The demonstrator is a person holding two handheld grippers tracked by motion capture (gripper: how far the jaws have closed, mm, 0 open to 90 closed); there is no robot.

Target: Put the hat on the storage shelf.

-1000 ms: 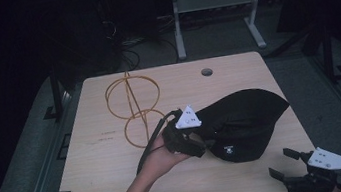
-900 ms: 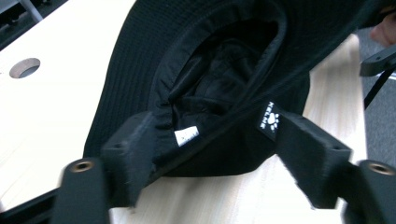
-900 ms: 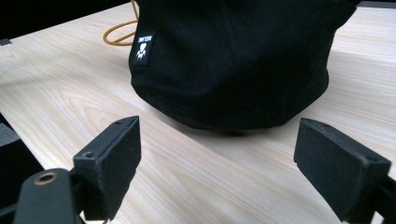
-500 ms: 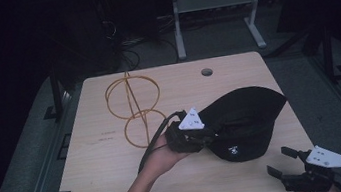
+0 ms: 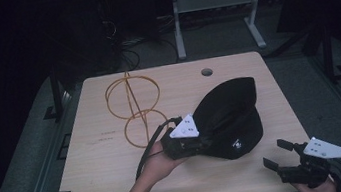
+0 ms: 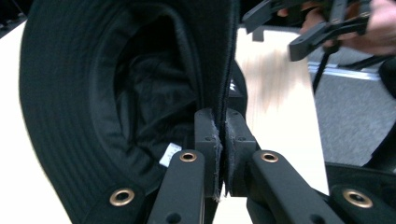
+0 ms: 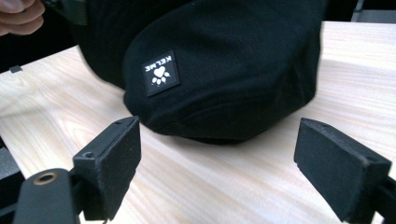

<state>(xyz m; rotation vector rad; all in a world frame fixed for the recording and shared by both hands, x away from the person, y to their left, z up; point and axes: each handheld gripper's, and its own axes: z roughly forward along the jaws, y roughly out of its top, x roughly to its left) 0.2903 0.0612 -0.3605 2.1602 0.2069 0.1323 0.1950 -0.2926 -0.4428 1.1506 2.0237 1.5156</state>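
Hat (image 5: 232,117), brim clamped between the left gripper's (image 5: 200,144) closed jaws at its 8 o'clock; right gripper (image 5: 280,156), jaws apart, at its 4 o'clock.

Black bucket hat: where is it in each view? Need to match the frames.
High view: black bucket hat right of centre on the table, brim pinched by the left hand-held gripper.
Left gripper view: upper left, brim edge clamped between the jaws.
Right gripper view: top centre, beyond the open jaws.
Shared landmark: white logo patch.
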